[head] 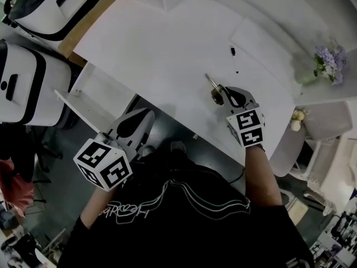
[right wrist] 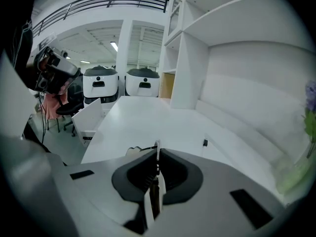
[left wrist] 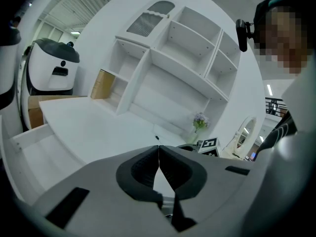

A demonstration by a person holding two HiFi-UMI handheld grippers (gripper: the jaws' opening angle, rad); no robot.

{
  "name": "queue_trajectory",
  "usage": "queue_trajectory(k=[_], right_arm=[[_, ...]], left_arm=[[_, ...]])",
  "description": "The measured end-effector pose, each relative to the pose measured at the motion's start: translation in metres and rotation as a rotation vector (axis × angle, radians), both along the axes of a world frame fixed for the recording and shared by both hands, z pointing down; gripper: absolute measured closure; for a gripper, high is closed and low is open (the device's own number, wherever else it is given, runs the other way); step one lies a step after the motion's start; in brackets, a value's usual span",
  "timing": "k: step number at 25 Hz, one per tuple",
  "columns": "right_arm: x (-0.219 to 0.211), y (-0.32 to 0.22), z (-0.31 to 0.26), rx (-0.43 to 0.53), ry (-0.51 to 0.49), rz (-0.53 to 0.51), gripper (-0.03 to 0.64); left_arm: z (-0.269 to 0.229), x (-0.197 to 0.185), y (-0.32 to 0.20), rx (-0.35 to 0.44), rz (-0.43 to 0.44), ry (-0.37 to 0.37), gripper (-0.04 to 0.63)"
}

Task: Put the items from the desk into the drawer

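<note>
While left claw sits closed and empty near drawer, right claw clamps thin metal item over desk.

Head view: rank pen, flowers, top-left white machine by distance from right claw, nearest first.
From the right claw, shut on a metal item:
1. Pen, on the desk just beyond it.
2. Flowers, far right of the view.
3. White machine, off the desk, top left.

White surface, dark accents.
Left cube and right cube black-and-white squares; black pen; lilac flowers; brownish item.
</note>
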State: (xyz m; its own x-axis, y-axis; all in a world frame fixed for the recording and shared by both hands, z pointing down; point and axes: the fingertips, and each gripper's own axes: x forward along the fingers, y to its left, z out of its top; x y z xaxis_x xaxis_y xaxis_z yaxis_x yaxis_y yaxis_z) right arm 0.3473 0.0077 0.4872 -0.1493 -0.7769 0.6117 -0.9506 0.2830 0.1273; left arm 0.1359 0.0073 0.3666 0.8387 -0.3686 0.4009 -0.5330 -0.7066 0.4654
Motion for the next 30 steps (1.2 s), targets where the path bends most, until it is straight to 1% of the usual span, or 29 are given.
queue_trajectory(k=[4,8,11,15,20,24,30], right_arm=[[-0.017,-0.015,-0.023,0.027,0.027,-0.025,0.572],[-0.063,-0.038,-0.052,0.069,0.03,-0.089,0.572],[-0.109,-0.059,-0.069,0.09,0.02,-0.151,0.572],[-0.18,-0.091,-0.079,0.088,0.006,-0.237,0.572],[-0.271,-0.131,-0.081,0.086,-0.011,-0.336,0.572],[-0.343,-0.163,-0.073,0.073,-0.027,-0.421,0.572],[-0.422,-0.205,-0.036,0.013,-0.024,-0.496,0.572]], left_arm=[[0.007,-0.031,-0.011,-0.027,-0.05,0.018,0.574],[0.007,-0.07,-0.024,-0.045,-0.101,0.038,0.574],[0.002,-0.103,-0.042,-0.04,-0.137,0.047,0.574],[-0.002,-0.156,-0.068,-0.041,-0.191,0.056,0.574],[0.001,-0.226,-0.103,-0.036,-0.253,0.041,0.574],[0.009,-0.28,-0.133,-0.043,-0.323,0.034,0.574],[0.022,-0.332,-0.167,-0.066,-0.367,0.04,0.574]])
